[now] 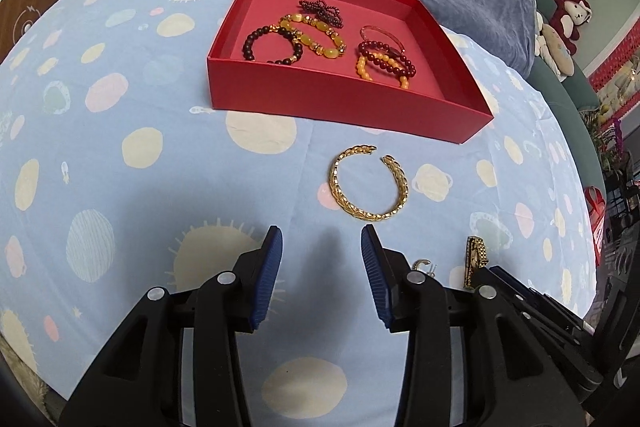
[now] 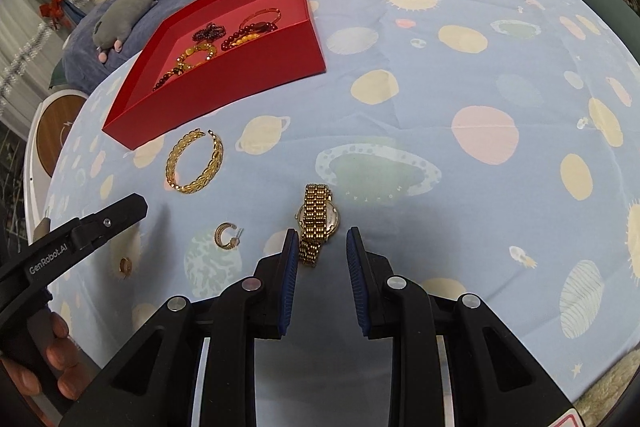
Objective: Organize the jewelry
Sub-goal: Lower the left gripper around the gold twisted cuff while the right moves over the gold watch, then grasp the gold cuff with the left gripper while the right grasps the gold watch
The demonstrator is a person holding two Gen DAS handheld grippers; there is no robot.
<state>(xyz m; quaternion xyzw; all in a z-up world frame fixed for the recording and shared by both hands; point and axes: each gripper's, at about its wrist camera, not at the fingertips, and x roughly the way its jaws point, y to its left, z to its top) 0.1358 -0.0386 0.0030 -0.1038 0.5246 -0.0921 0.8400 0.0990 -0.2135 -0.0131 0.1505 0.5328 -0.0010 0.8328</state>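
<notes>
- The left gripper (image 1: 321,241) fills the lower half of the left wrist view, angled steeply down at the spotted blue cloth (image 1: 120,115). Its blue-padded jaws stand partly apart with only bare cloth between them; it holds nothing.
- Just above its tips, slightly right of centre, lies the open gold cuff bracelet (image 1: 369,183), flat on the cloth and apart from the pads.
- The red box (image 1: 340,103) sits in the upper middle of that view, beyond the cuff. Inside it lie several beaded bracelets (image 1: 296,39), dark, amber and red, along with a thin bangle.
- The right gripper (image 2: 322,241) occupies the bottom centre of the right wrist view, also tilted steeply downward. Its jaws are narrowly parted and grip nothing.
- The gold watch (image 2: 318,223) lies on the cloth in the middle of that view, its band running down toward the gap between the fingertips. The lower end of the band sits just beside the left-hand pad; whether they touch I cannot tell.
- In the same view a gold hoop earring (image 2: 226,235) lies left of the watch, and a second small earring (image 2: 126,265) lies further lower left.
- At the left edge, the left gripper's black body slants in from the lower left, and the person's left hand (image 2: 48,359) wraps its handle in the bottom-left corner.
</notes>
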